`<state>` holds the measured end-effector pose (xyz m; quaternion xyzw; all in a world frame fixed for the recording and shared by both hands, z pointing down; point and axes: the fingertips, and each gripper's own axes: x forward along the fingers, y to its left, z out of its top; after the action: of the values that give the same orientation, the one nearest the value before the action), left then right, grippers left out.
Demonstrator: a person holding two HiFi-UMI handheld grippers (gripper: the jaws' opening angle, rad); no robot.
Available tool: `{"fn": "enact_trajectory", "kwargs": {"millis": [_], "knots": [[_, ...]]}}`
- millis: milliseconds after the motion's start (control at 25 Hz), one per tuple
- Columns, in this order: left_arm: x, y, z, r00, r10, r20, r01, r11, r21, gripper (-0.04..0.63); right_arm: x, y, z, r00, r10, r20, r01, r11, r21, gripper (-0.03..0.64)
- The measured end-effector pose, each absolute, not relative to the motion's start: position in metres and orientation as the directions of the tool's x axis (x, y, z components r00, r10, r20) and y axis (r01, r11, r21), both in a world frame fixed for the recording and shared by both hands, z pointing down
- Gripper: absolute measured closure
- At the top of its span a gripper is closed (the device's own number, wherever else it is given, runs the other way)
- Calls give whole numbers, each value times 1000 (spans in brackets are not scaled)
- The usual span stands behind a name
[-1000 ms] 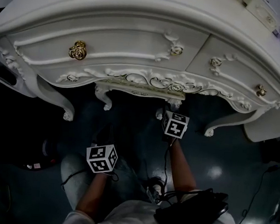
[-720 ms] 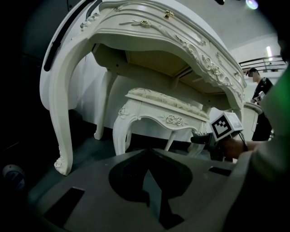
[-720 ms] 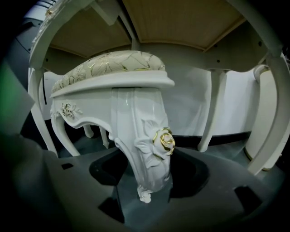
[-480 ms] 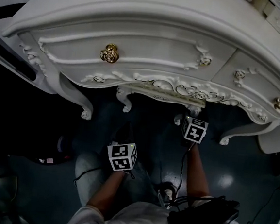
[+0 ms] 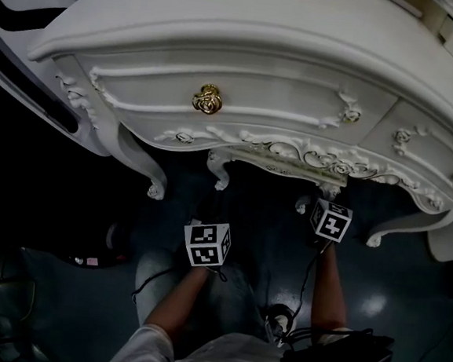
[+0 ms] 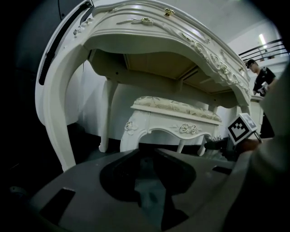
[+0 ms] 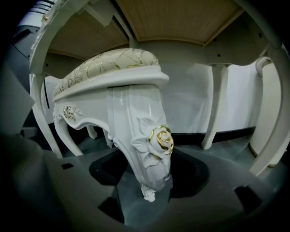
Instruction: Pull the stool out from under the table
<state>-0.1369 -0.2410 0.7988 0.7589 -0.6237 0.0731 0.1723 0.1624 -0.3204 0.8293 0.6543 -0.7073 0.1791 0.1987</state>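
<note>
A dark, glossy floor (image 5: 66, 304) spreads under a large white desk (image 5: 246, 44) with carved scrollwork along its curved front and 4 slender curved legs. The stool (image 6: 174, 118), white with a pale embroidered cushion, stands tucked under the desk between the desk's legs; from the head view only its front rail and 2 front legs peep out below the desk's carved apron. The left tool (image 6: 147, 176) hangs low in front of the stool and apart from it, on the stool's left side. Its jaws have just been opening and now stand a little apart, with only floor showing between them. The right tool (image 7: 146, 179) sits at the stool's right front corner, its jaws clamped on the stool leg (image 7: 145, 136) at the carved knee, so that the gold-edged rose sits just above the jaw tips and the leg's small scrolled foot shows below them. In the head view, each tool's marker cube lies ahead of a bare forearm. A gold rose-shaped knob (image 5: 208, 99) sits on the desk's left drawer front.
</note>
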Motion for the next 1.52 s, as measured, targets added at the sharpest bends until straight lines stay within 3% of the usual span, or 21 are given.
{"fn": "enact_trajectory", "kwargs": {"millis": [80,280,360,960,1120,1520], "knots": [[-140,-249,794,214,-924,316,-973,-171,157,505,163,-321,830,-70,-855,514,-997,82,0,351],[-155,-271,790,184,-941,284,-979,-149,142,371,162,-321,830,-85,-860,504,-996,83,-27,350],[-161,-280,793,171,-941,293,-982,-141,123,347,162,-320,831,-87,-855,511,-996,81,-33,351],[-165,-344,832,230,-878,421,-953,-290,-85,322,166,-324,857,-97,-794,600,-994,49,-97,356],[-161,-353,841,225,-861,455,-937,-320,-141,324,164,-326,849,-93,-819,567,-995,53,-87,357],[-158,-359,851,285,-846,451,-944,-329,-21,344,165,-329,847,-58,-852,520,-998,53,-25,374]]}}
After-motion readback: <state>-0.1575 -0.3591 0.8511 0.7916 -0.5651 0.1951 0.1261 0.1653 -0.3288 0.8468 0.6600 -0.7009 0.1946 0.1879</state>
